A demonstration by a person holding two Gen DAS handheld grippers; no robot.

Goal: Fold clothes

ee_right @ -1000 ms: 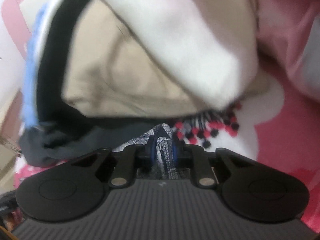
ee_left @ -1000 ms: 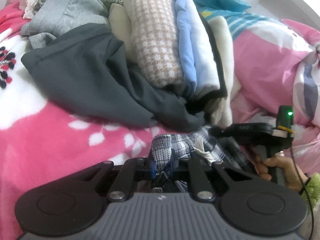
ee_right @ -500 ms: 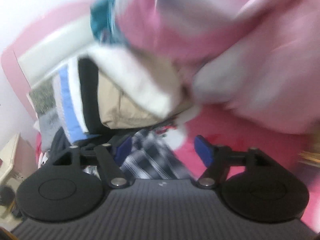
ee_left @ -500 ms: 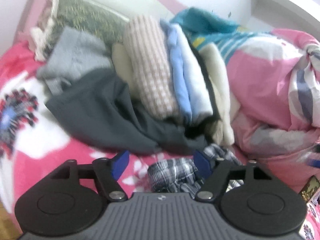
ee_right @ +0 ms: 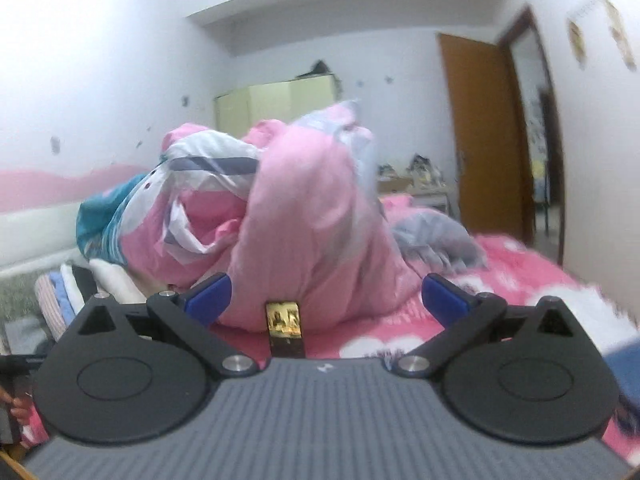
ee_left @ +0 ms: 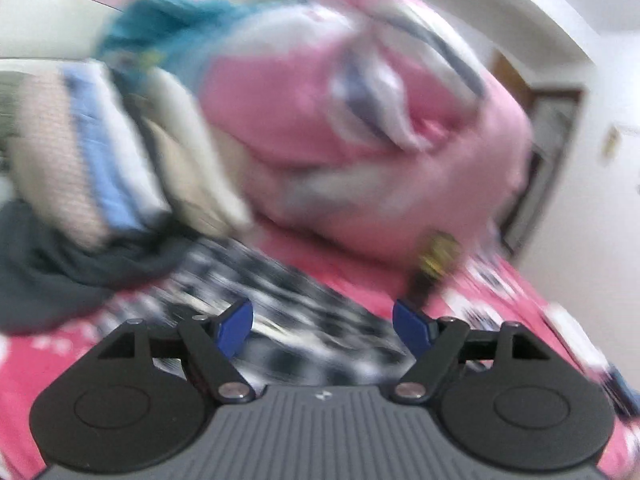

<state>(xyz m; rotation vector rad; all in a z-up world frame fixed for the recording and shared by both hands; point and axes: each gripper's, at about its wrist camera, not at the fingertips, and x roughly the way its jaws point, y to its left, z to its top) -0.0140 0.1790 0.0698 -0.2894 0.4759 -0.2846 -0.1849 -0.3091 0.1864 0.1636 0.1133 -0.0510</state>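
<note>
Both my grippers have let go since a second ago: back then each was pinched on the plaid garment, now neither holds anything. Left gripper [ee_left: 322, 322] has its jaws wide and still opening, nothing pressed between the blue pads [ee_left: 236, 322]; the plaid garment [ee_left: 280, 280] lies on the bed under and ahead of it, badly motion-blurred. Right gripper [ee_right: 326, 298] is spread wide and opening too, empty, and has swung away from the clothes to face the room; the plaid piece is not visible in that view.

The stack of folded clothes [ee_left: 100, 152] sits to the left in the left wrist view, with a dark grey garment [ee_left: 48, 276] slumped against its foot, touching the plaid. It shows at the left edge of the right wrist view as well.

Surface is a bed with a pink floral blanket [ee_right: 520, 272]. A bunched pink duvet [ee_right: 304, 232] is heaped behind the right gripper, a teal cloth [ee_right: 100, 216] on its left. A small gold-faced object [ee_right: 283, 320] sits in front of the duvet; cannot tell what it is. White walls, an open wooden door [ee_right: 476, 136] at right, a pale cabinet [ee_right: 276, 104] at the back.
</note>
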